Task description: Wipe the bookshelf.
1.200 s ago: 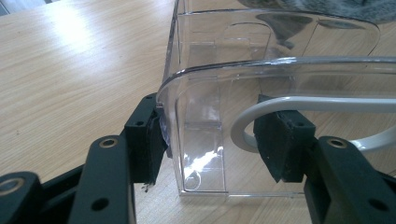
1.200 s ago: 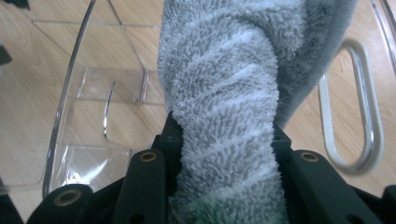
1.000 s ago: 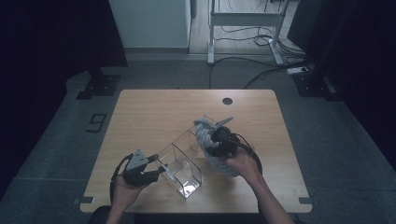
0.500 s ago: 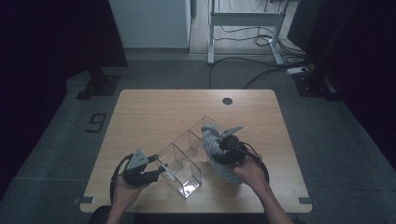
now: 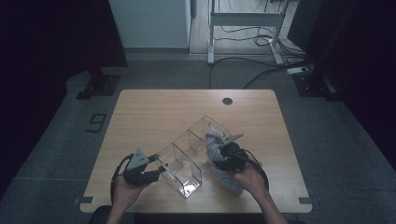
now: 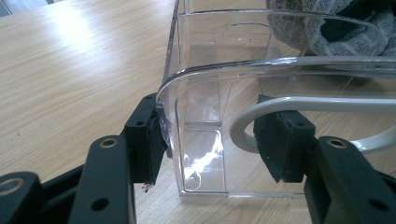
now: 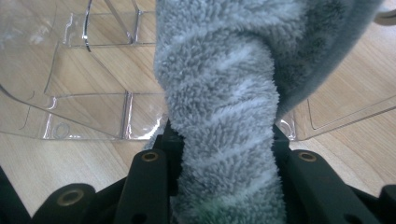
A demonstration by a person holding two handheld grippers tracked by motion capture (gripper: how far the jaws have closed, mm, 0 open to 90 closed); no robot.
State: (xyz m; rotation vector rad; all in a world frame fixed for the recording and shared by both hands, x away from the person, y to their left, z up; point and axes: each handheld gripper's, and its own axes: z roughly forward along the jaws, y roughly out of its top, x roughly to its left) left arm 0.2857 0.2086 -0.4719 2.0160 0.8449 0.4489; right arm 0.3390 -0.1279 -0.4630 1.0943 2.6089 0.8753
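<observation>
Your left tongs (image 5: 161,170) grip the end wall of the clear organizer (image 5: 187,156) standing on the bench (image 5: 154,112), while your right tongs (image 5: 215,154) hold tightly the grey fluffy cloth (image 5: 219,163) just beside its right side.

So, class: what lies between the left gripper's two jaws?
The end wall of the clear acrylic organizer, seen in the left gripper view; one pad touches it.
</observation>
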